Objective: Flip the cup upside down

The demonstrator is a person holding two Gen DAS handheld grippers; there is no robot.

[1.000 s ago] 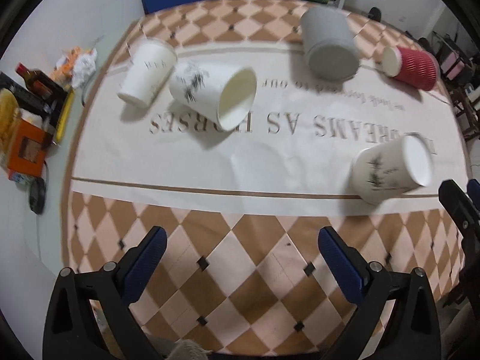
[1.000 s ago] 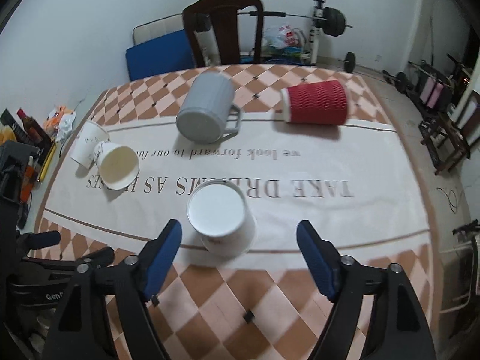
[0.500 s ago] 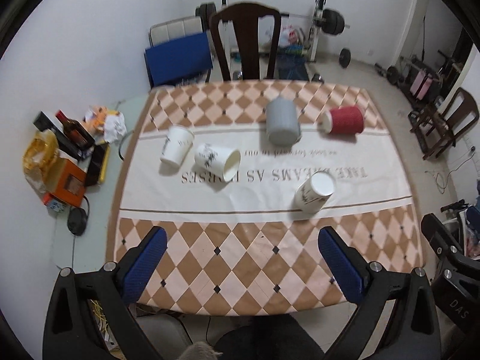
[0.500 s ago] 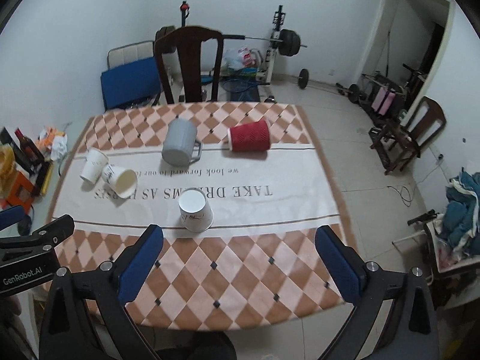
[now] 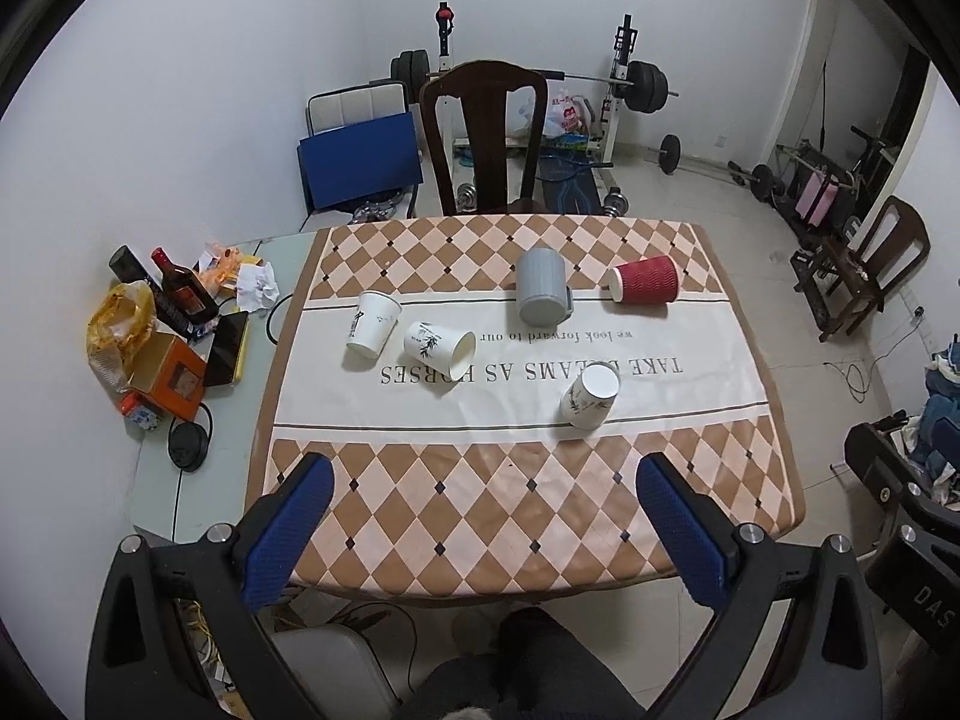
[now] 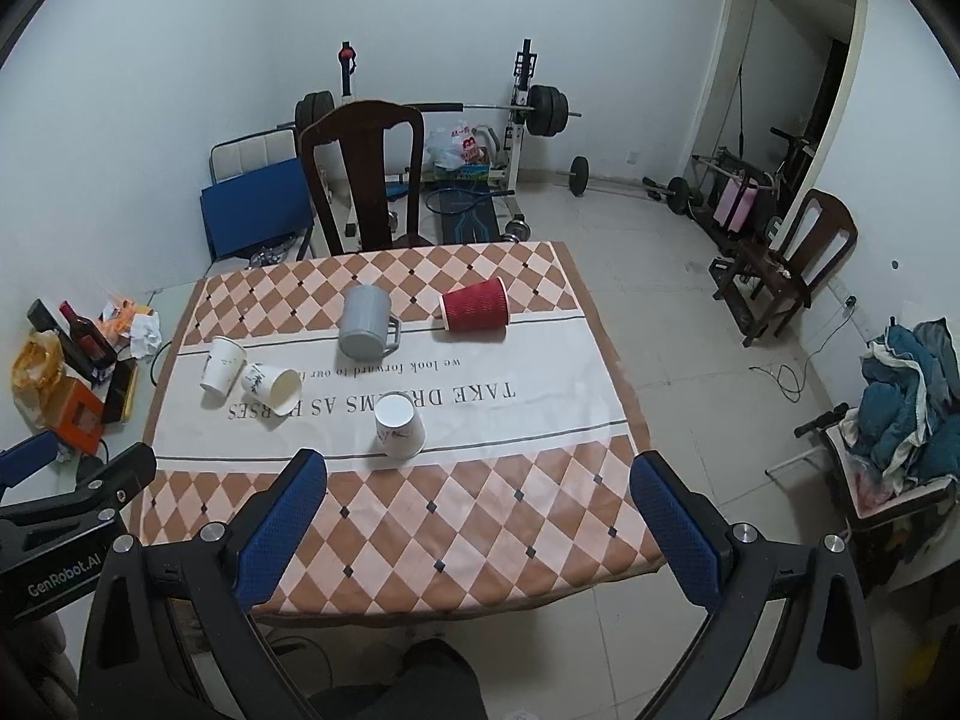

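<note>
Both the left gripper and the right gripper are hanging wide open, holding nothing. A white paper cup is standing upside down near the table's near edge, well apart from both.

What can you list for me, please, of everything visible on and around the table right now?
paper cups: three, white; one standing upside down near the front, one on its side, one mouth-down beside it at left
ribbed cup: one, red, on its side, far right
mug: one, grey, mouth-down, far centre
tablecloth: one, brown-and-peach checked with white lettered band, over the table
bottle: one, dark with red cap, side table at left
box: one, orange, side table
chair: one, dark wood, behind the table
barbell rack: one, back wall
left tool: blue pads, open, holding nothing
right tool: blue pads, open, holding nothing
</note>
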